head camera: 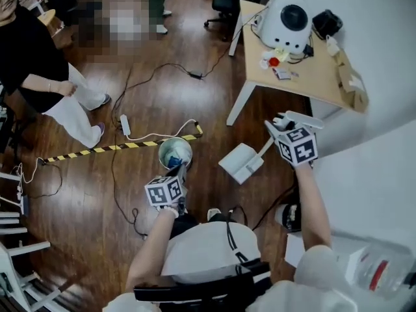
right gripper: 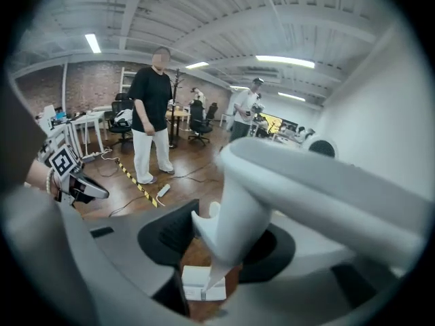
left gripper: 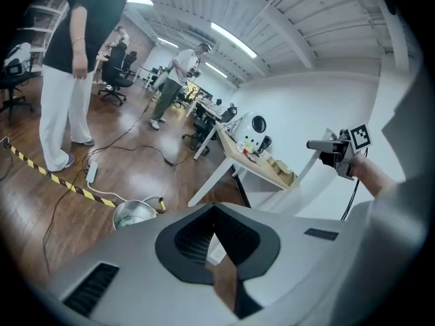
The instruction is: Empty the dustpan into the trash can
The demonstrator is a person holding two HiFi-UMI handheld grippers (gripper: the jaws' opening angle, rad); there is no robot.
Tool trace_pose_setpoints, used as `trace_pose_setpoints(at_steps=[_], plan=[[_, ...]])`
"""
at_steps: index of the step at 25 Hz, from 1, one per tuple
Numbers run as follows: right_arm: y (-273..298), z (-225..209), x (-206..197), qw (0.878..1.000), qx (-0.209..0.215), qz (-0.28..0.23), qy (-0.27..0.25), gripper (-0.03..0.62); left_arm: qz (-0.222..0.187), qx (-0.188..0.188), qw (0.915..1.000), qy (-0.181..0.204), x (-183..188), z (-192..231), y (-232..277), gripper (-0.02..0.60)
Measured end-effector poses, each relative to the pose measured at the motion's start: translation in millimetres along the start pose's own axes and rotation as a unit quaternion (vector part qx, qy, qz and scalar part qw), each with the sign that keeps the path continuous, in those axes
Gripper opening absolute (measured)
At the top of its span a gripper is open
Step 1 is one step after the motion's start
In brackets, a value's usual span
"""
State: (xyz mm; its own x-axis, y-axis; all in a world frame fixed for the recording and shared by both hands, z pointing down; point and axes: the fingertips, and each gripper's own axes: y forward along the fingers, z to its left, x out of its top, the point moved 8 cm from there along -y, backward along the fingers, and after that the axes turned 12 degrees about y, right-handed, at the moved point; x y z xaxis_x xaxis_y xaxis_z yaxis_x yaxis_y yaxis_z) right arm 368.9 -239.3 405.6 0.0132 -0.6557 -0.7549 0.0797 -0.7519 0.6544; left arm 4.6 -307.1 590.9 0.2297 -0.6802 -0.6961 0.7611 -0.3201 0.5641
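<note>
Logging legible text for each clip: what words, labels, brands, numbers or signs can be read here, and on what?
No readable text in any view.
left marker cube, right marker cube: black-and-white square patterns, no letters or digits.
floor tape: yellow-black stripes, no wording.
white appliance and small items on the table: any print too small to read.
dustpan, trash can: no label visible.
</note>
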Motion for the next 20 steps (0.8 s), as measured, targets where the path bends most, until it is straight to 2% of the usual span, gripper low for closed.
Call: trace_pose_setpoints(at_steps=[6,12,17,20], plan=[[2.5,-62.1,-89.3,0.992,-0.086,0.023,0.093,0.184,0.022,-0.014,0.9995,0.018,0.3,-25.2,17.6,-0.011],[16.5,-93.6,-172.1,0.969,-0.164,0.019,0.183,0.184,0.045,-0.014,0.9984,0.032,-1.9,-38.8,28.2,-0.011],[22.3,-114.7,-223.5,0.955,-0.197,0.000,0.222,0.186,0.065,-0.016,0.9967,0.045,-7.8,-55.6,37.7,-0.011],[20.1,-124.7,-257.6,0.940,-0.225,-0.010,0.257,0.186,0.079,-0.015,0.9954,0.051,-15.3,-61.6,39.9,-0.011]])
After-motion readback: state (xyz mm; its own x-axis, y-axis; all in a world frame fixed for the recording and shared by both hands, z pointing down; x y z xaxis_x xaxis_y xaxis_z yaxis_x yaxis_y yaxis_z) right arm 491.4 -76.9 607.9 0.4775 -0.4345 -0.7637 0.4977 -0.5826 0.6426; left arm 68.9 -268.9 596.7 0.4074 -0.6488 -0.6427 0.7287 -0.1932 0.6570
